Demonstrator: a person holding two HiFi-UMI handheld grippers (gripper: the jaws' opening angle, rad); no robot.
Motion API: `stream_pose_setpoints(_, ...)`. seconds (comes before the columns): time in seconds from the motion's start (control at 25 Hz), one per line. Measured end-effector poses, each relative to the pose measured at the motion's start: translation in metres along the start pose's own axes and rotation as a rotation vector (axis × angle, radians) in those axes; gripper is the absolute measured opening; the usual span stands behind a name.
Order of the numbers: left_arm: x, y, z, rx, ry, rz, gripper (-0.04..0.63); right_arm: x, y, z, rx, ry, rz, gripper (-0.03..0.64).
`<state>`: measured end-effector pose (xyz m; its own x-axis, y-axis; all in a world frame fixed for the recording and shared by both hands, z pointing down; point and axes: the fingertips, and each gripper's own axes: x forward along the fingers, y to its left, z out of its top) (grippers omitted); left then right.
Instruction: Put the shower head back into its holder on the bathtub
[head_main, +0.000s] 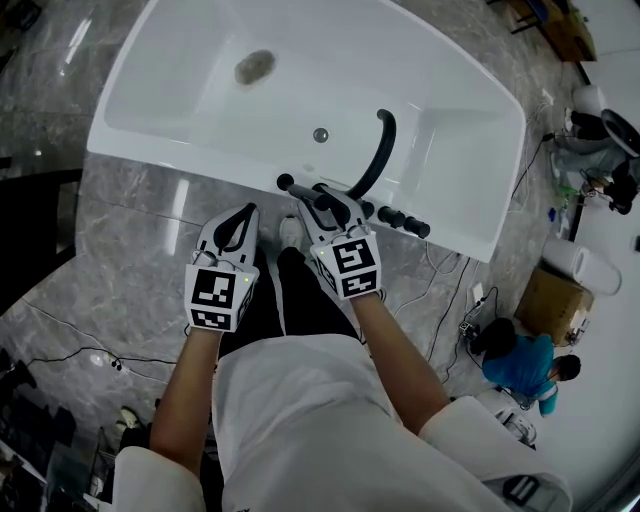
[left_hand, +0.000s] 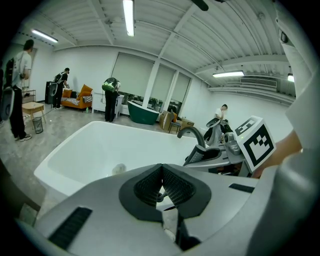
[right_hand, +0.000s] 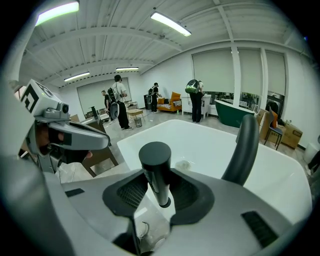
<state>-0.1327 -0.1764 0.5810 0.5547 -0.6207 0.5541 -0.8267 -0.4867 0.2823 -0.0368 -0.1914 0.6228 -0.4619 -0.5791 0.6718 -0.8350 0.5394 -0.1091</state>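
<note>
Alignment matters: right gripper (right_hand: 158, 191), clamped on the shower head (right_hand: 156, 162), should lower it squarely toward the bathtub rim (head_main: 160, 152); left gripper (left_hand: 161, 186) is closed, empty.

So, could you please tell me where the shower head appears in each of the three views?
Head view: shower head at centre, held in the right claw.
Left gripper view: cannot be made out; the right claw, right of centre, covers it.
Right gripper view: centre foreground, a black cylinder gripped by that claw.
Shared landmark: the curved dark tap, in all three.
</note>
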Motion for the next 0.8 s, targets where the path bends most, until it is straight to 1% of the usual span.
stream_pose_setpoints(0.52,0.013,0.002,-0.004,0.006,0.022,-0.027,0.012,0.032,-0.001,-0.025,0.028,0.060,-0.027,0.144)
stream_pose_setpoints(0.8,0.013,0.007,-0.011,0.005,0.041,-0.024,0.012,0.043,-0.004,-0.034,0.038,0.077,-0.035,0.144)
